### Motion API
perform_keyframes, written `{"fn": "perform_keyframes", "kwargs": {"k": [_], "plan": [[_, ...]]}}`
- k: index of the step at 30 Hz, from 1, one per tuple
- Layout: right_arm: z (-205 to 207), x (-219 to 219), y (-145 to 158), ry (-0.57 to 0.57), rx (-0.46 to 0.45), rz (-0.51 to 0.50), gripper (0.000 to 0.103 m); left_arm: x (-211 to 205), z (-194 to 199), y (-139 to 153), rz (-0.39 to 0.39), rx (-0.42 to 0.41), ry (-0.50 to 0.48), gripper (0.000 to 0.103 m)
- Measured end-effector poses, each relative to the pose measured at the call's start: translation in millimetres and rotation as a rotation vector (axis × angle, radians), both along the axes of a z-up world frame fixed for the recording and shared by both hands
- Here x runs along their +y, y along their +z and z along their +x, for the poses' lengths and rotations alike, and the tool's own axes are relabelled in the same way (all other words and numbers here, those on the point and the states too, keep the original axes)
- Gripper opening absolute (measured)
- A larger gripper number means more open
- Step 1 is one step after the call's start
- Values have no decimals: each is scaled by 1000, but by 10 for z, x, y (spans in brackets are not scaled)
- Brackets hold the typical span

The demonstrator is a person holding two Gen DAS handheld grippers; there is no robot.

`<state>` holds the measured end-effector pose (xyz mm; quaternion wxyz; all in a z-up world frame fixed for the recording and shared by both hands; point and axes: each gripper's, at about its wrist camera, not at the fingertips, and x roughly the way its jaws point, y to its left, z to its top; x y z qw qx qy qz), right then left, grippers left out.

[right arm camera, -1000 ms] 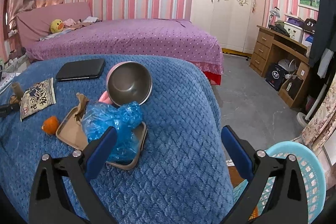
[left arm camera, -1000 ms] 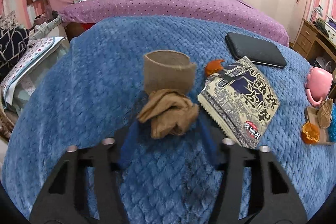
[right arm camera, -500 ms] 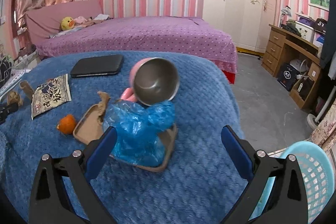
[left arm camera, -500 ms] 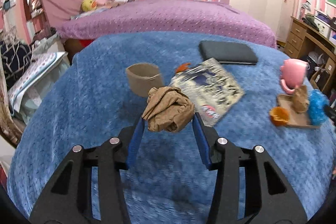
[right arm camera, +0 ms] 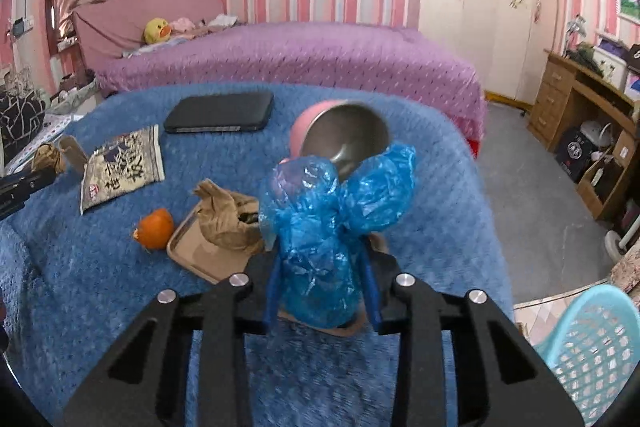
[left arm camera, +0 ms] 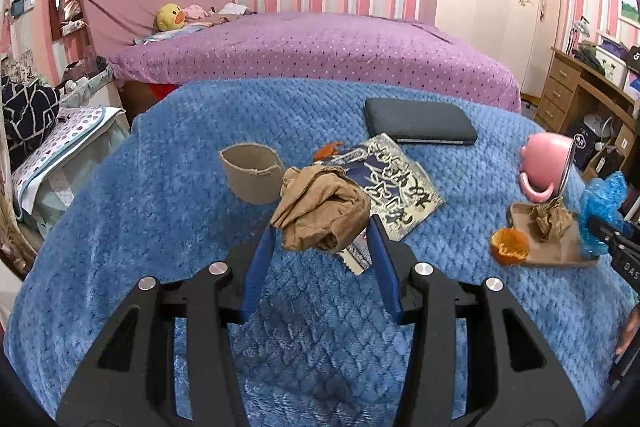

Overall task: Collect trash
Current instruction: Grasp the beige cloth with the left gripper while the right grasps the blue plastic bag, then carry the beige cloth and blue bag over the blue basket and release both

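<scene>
- Your left tool (left arm camera: 322,233) is clamped on a crumpled brown paper wad (left arm camera: 320,213), lifted above the blue blanket (left arm camera: 160,187), just in front of the snack packet (left arm camera: 394,183).
- A brown paper cup (left arm camera: 252,173) lies left of that snack packet; a black case (left arm camera: 420,127) lies behind it.
- Your right tool (right arm camera: 320,267) is closing, with the blue plastic bag (right arm camera: 332,219) already pinched between its blue pads, over the brown tray (right arm camera: 200,255).
- An orange peel (right arm camera: 154,223) sits left of the tray, a tipped pink cup (right arm camera: 340,135) behind it.
</scene>
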<state>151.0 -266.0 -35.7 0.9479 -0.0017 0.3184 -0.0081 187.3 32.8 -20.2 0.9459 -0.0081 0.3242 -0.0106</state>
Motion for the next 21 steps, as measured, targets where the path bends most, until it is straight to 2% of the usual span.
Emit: {"fn": "perform_keyframes", "kwargs": {"k": [10, 21], "plan": [[-378, -432, 202, -53, -36, 3, 34, -110, -119, 56, -17, -32, 9, 46], [-735, -769, 290, -63, -51, 5, 33, -521, -332, 145, -6, -69, -14, 46]]}}
